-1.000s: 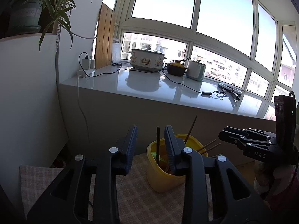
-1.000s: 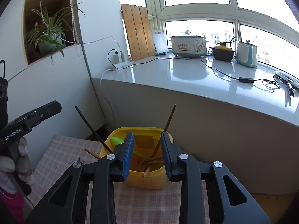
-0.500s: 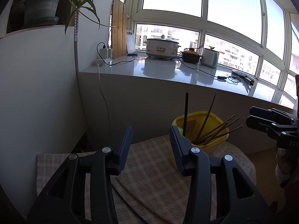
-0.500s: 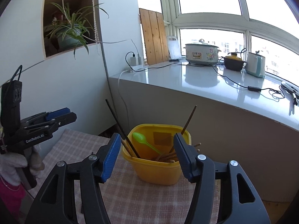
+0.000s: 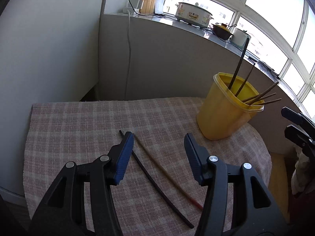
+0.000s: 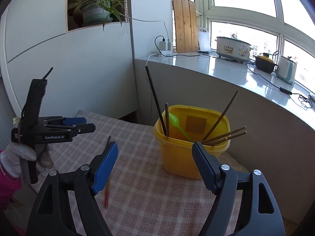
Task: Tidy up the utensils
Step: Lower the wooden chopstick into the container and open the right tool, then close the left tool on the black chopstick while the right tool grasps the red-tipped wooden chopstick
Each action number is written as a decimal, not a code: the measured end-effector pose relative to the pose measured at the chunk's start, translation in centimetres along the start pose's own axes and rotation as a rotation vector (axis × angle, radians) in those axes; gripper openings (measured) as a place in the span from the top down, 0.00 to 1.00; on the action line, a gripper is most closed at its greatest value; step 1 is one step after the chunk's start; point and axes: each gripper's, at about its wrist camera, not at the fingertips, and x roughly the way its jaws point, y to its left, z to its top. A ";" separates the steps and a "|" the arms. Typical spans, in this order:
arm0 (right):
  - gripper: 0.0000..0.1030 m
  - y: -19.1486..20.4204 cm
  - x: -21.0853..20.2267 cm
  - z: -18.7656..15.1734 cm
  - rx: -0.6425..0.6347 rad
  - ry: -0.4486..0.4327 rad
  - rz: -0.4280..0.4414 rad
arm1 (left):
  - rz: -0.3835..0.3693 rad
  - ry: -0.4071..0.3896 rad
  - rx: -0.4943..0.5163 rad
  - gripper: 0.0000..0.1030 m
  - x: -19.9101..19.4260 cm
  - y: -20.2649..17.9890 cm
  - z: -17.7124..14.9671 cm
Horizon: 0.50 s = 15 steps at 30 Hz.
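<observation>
Chopsticks were what mattered here: two lay loose on the checked cloth [image 5: 78,122], a black chopstick [image 5: 155,179] and a tan chopstick [image 5: 167,174] with a red end, side by side and nearly parallel. The left gripper [image 5: 158,147] hung right over them with its jaws spread wide and nothing between them, straddling both sticks, which read as lining up for a pick. Off to its right stood the yellow tub [image 5: 224,114], already bristling with brown sticks leaning on its rim, so that looked like the home for everything on the cloth.

From the right wrist view, the right gripper [image 6: 155,155] was also wide open and empty, aimed at the tub [image 6: 189,153], where a green spoon [image 6: 175,121] rested among the sticks. It probably waited there to steady the tub or tidy its contents. Both loose sticks lay flat, so pinching just one cleanly looked fiddly.
</observation>
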 end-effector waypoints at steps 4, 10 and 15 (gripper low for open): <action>0.25 0.7 0.9 -0.9 -0.014 0.034 0.013 | -0.016 0.091 -0.065 0.47 2.3 1.7 -1.7; 0.25 1.4 1.8 -1.9 -0.035 0.071 0.019 | -0.014 0.172 -0.096 0.47 5.1 2.4 -3.3; 0.25 1.7 2.5 -2.3 -0.040 0.095 0.019 | 0.008 0.223 -0.082 0.51 7.4 2.0 -3.8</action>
